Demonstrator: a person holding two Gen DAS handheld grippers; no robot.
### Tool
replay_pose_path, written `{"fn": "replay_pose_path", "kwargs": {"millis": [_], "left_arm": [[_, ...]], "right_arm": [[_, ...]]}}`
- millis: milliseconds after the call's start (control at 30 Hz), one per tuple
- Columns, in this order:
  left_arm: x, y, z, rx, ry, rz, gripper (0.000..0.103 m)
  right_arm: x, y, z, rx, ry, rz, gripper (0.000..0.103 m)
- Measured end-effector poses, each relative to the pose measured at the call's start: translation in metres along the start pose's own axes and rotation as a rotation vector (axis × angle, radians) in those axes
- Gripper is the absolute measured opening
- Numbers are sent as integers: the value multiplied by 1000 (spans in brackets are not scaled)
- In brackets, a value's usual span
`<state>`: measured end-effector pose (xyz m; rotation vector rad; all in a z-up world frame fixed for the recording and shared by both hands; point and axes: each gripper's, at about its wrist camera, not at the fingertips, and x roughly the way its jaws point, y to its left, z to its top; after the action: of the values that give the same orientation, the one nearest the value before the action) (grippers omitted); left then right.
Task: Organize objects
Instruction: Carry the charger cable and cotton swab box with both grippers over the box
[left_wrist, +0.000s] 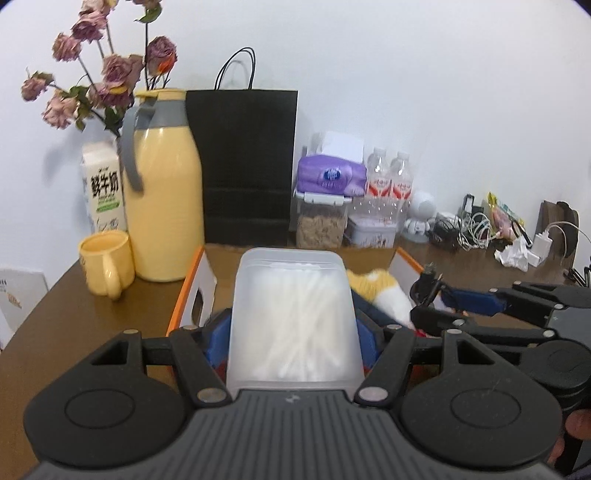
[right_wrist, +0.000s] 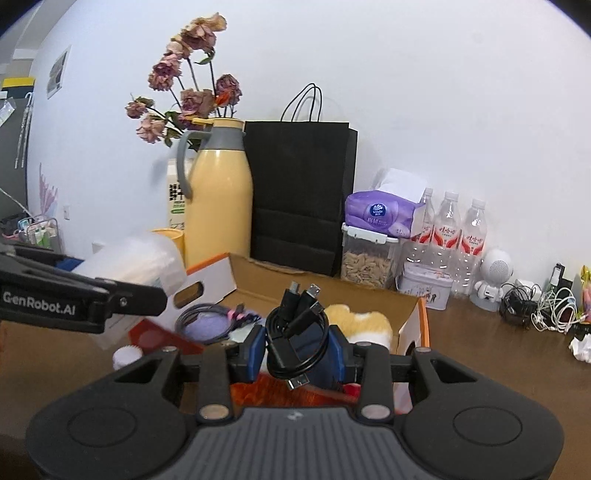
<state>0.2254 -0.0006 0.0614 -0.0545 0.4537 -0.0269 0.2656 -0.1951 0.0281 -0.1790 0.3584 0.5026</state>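
My left gripper (left_wrist: 293, 332) is shut on a translucent box of cotton swabs (left_wrist: 293, 317) and holds it above the open cardboard box (left_wrist: 195, 284). It also shows in the right wrist view (right_wrist: 133, 264), held at the left. My right gripper (right_wrist: 297, 350) is shut on a coiled black cable (right_wrist: 295, 332) above the same cardboard box (right_wrist: 218, 280). It also shows in the left wrist view (left_wrist: 430, 299) at the right. Inside the box lie a yellow and white plush toy (right_wrist: 364, 321), a grey coiled cable (right_wrist: 207, 317) and a red item (right_wrist: 159, 338).
On the brown table (left_wrist: 92, 325) stand a yellow jug (left_wrist: 162, 195), a yellow mug (left_wrist: 105, 262), a milk carton (left_wrist: 103, 188), a black paper bag (left_wrist: 245, 162), a tissue pack (left_wrist: 330, 175), water bottles (left_wrist: 389, 181), a white robot toy (right_wrist: 493, 280) and tangled chargers (right_wrist: 543, 302).
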Motion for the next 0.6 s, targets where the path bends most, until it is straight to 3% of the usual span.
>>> {"fn": "replay_pose_path", "kwargs": {"millis": [333, 600], "left_arm": [[74, 5, 28, -50, -7, 3, 67], [129, 12, 18, -64, 54, 44, 67]], "right_arm": [[77, -18, 25, 26, 43, -27, 35], [110, -42, 9, 90, 89, -43, 35]]}}
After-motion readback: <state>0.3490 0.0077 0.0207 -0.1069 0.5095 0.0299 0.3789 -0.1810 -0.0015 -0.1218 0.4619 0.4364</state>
